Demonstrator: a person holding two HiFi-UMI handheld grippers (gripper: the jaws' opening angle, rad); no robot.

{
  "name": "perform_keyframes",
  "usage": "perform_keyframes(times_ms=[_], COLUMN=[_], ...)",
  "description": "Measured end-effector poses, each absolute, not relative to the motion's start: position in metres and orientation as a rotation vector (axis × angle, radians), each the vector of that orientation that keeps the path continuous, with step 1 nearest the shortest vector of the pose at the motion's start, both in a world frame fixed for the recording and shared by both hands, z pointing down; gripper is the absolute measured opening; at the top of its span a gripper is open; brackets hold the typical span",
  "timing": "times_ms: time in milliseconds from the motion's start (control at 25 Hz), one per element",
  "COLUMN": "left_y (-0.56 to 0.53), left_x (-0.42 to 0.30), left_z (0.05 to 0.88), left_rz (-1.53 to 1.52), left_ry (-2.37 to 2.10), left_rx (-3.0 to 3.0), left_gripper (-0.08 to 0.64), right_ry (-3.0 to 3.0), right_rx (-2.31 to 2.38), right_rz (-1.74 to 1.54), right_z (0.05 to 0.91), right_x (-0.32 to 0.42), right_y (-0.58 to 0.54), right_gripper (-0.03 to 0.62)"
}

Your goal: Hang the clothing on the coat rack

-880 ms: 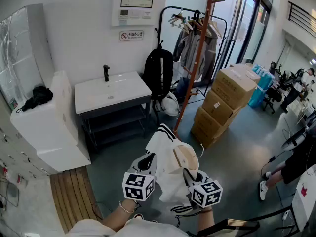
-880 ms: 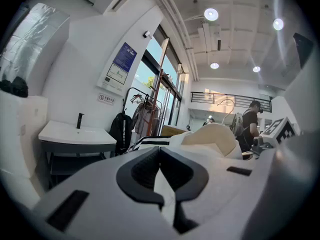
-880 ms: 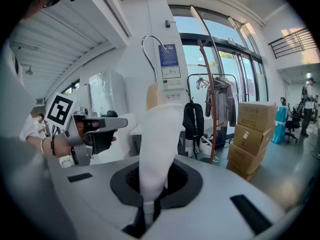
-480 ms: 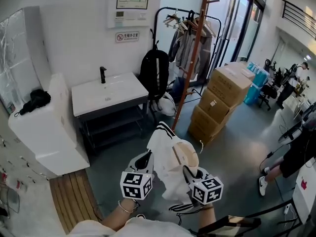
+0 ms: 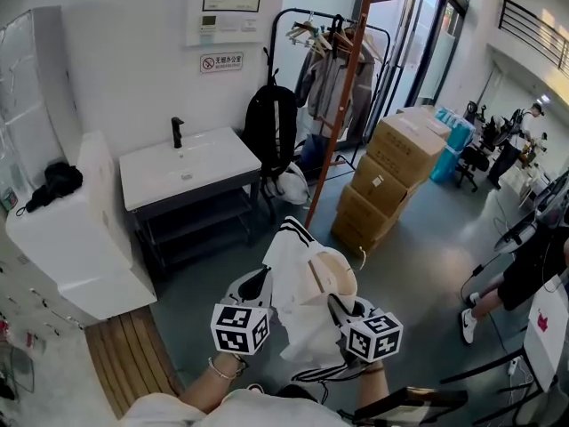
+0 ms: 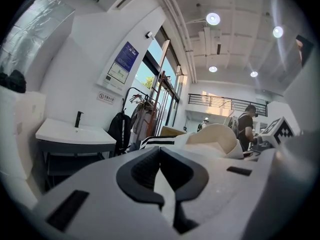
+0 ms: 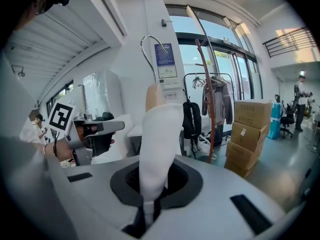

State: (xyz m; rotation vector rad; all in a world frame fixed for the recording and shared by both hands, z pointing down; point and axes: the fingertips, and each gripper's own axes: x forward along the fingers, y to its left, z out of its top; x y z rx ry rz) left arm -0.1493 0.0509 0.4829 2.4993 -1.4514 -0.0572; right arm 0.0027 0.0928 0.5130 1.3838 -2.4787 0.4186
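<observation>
A white garment (image 5: 298, 292) with black stripes at its edge hangs on a wooden hanger (image 5: 335, 283), and I hold it up between both grippers low in the head view. My left gripper (image 5: 260, 294) is shut on a fold of the white cloth (image 6: 159, 180). The right gripper (image 5: 341, 313) is shut on the cloth (image 7: 156, 144) over the hanger's shoulder. The hanger's metal hook (image 7: 149, 48) rises above it. The coat rack (image 5: 342, 105), a tall orange-brown pole with pegs, stands a few steps ahead, beside the boxes. It also shows as the coat rack (image 7: 209, 101) in the right gripper view.
Left of the pole are a white sink unit (image 5: 182, 163) and a black backpack (image 5: 271, 127). Behind the pole is a black clothes rail (image 5: 331, 65) with hanging clothes. Stacked cardboard boxes (image 5: 391, 172) stand to its right. A person (image 5: 532, 278) stands at the right edge. A wooden mat (image 5: 133, 358) lies lower left.
Both grippers keep their hold on the garment. The room has slid slightly left and down in the head view, and the coat rack and sink unit look a little nearer.
</observation>
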Motion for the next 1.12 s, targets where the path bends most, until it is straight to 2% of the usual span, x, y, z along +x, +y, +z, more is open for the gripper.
perform_keyframes(times_ms=[480, 1120], left_y=[0.019, -0.084], left_x=[-0.133, -0.088], left_z=[0.487, 0.484], left_rz=[-0.009, 0.024], left_ry=[-1.406, -1.51], left_rx=[2.531, 2.466], left_gripper=[0.009, 0.009], right_ry=[-2.481, -2.535], right_rx=[1.382, 1.229], right_rz=[0.441, 0.363], right_z=[0.518, 0.506], right_x=[0.006, 0.046], right_y=[0.059, -0.051], right_gripper=[0.026, 0.026])
